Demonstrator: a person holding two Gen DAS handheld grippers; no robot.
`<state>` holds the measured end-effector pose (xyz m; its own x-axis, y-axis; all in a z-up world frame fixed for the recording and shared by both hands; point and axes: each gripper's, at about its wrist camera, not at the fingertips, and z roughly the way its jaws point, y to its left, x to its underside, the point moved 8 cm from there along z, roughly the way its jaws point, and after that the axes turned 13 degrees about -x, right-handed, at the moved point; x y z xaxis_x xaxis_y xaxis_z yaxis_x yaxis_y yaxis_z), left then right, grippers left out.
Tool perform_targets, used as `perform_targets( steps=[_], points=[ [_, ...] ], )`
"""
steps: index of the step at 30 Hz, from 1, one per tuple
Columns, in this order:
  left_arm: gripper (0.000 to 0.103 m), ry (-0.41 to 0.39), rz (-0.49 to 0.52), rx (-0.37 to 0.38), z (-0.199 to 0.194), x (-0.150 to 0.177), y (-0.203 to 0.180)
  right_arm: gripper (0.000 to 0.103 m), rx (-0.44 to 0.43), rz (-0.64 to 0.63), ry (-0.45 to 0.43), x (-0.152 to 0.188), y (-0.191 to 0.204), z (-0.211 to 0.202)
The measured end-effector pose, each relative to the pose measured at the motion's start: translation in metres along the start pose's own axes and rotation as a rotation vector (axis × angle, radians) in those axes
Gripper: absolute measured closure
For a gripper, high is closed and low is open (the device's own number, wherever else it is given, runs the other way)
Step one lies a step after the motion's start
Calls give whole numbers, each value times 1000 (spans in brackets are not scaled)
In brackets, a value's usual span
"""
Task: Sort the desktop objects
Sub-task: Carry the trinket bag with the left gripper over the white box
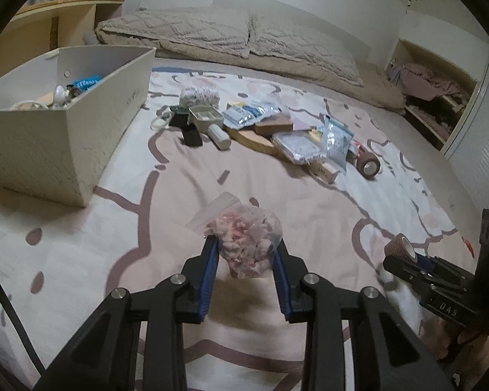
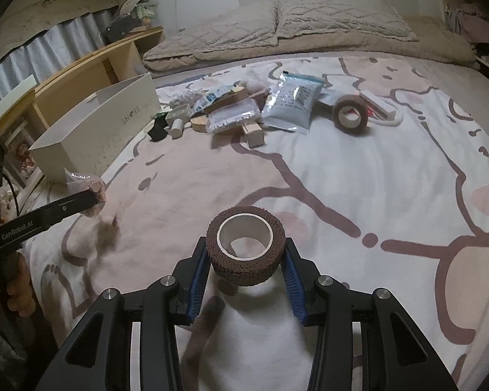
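My left gripper [image 1: 244,244] is shut on a clear zip bag of pink-and-white bits [image 1: 244,228], held just above the bedspread. In the right wrist view that bag [image 2: 81,181] and the left gripper [image 2: 96,195] show at the left edge. My right gripper [image 2: 246,242] is shut on a brown bandage roll [image 2: 244,268], its white core facing up, lifted off the cover. The same roll [image 1: 401,244] and right gripper [image 1: 404,257] appear at the right of the left wrist view. A white storage box [image 1: 81,137] holding several items stands to the left.
A pile of packets, wooden blocks, a small tray and black pieces [image 1: 260,123] lies mid-bed, with a second brown roll [image 2: 350,114] at its right end. Pillows [image 2: 277,26] line the far side. Wooden shelves [image 2: 81,75] stand behind the box [image 2: 114,130].
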<state>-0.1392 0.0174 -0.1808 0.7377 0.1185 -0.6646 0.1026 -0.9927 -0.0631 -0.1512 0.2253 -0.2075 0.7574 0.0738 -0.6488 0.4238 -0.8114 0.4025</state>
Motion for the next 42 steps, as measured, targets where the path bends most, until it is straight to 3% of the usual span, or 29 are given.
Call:
perform_targets(
  steps=[9, 19, 35, 42],
  points=[
    [71, -78, -20, -18, -25, -38, 23, 59, -23, -31, -27, -25, 24, -10],
    [71, -169, -52, -82, -42, -95, 72, 59, -46, -162, -101, -72, 68, -12],
    [71, -223, -85, -227, -35, -172, 174, 59, -173, -275, -130, -150, 163, 30],
    [71, -193, -134, -253, -18, -201, 219, 59, -214, -299, -112, -173, 190, 52]
  ],
)
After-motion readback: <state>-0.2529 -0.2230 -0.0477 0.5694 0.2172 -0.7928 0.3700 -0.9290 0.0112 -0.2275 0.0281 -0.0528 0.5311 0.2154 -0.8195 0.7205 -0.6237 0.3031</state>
